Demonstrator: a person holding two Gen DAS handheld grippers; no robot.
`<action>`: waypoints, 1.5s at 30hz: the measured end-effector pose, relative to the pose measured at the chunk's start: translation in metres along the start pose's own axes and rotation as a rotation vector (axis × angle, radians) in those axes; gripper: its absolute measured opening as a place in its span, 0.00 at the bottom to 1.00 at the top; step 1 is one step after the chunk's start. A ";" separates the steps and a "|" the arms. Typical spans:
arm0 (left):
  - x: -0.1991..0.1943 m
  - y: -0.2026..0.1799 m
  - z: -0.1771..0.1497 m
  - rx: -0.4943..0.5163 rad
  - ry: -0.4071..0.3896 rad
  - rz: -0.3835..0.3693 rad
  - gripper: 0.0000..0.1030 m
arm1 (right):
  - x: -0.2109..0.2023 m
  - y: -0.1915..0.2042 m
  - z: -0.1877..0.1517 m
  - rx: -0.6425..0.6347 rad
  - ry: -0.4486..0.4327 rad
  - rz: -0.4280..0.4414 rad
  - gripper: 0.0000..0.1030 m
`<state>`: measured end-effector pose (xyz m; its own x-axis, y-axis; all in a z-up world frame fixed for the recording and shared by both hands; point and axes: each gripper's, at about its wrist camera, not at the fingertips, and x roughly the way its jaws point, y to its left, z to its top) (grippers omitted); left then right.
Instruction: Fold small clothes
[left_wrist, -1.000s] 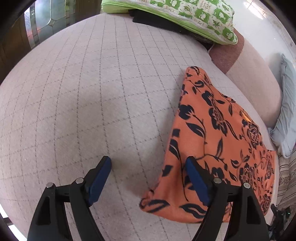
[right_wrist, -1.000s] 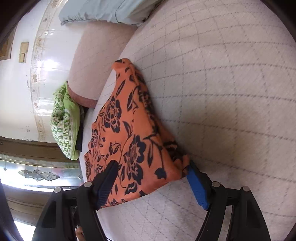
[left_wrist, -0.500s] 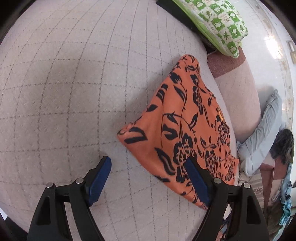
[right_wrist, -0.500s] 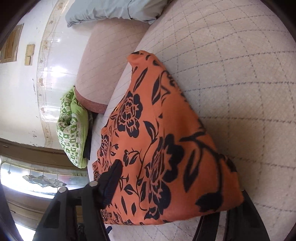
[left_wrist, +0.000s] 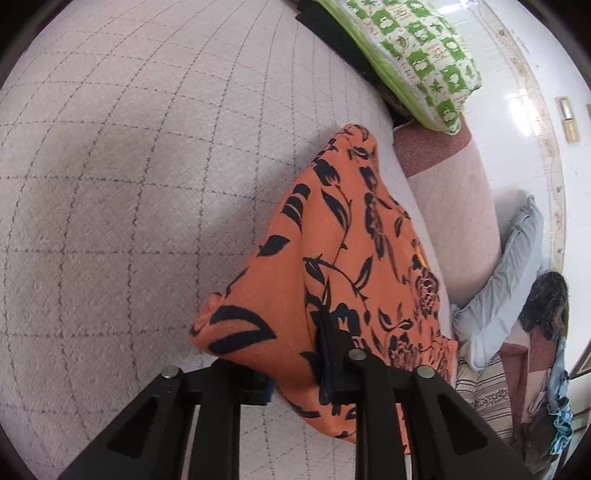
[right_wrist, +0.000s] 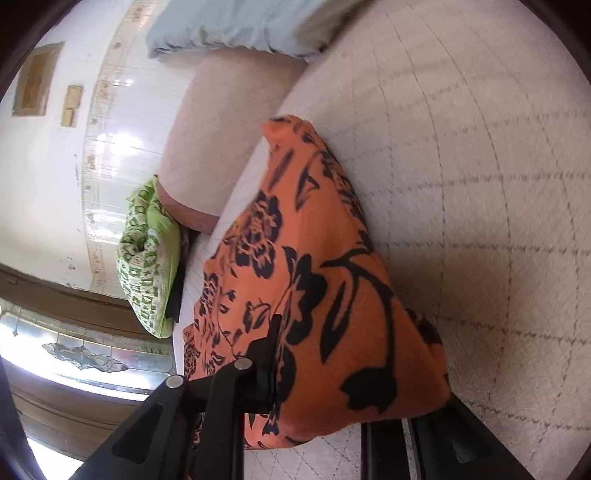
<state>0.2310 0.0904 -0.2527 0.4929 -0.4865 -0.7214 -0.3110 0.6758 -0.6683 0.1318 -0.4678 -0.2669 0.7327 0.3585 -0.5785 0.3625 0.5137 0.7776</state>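
Both grippers moved onto orange floral garment (left_wrist: 332, 258) since earlier frame: left gripper (left_wrist: 295, 373), right gripper (right_wrist: 354, 398) closing, cloth between jaws, near checked cushion (left_wrist: 129, 166) edge.

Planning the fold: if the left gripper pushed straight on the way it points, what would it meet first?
The orange cloth itself: the left gripper is closing on its near corner, and the fabric stretches ahead. Past it probably lies the quilted bedspread, though depth is unclear.
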 end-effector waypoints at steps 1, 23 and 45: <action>0.000 -0.001 0.000 0.009 -0.006 -0.009 0.17 | -0.004 0.007 -0.001 -0.035 -0.020 -0.002 0.16; -0.015 0.013 -0.006 0.025 0.025 -0.021 0.40 | -0.024 -0.033 -0.015 0.060 -0.016 0.021 0.15; -0.047 -0.040 -0.017 0.272 -0.071 -0.151 0.16 | -0.051 0.016 -0.017 -0.073 -0.236 0.131 0.14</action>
<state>0.2065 0.0766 -0.1952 0.5750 -0.5597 -0.5967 -0.0060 0.7265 -0.6871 0.0903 -0.4643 -0.2295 0.8874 0.2388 -0.3944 0.2200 0.5326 0.8173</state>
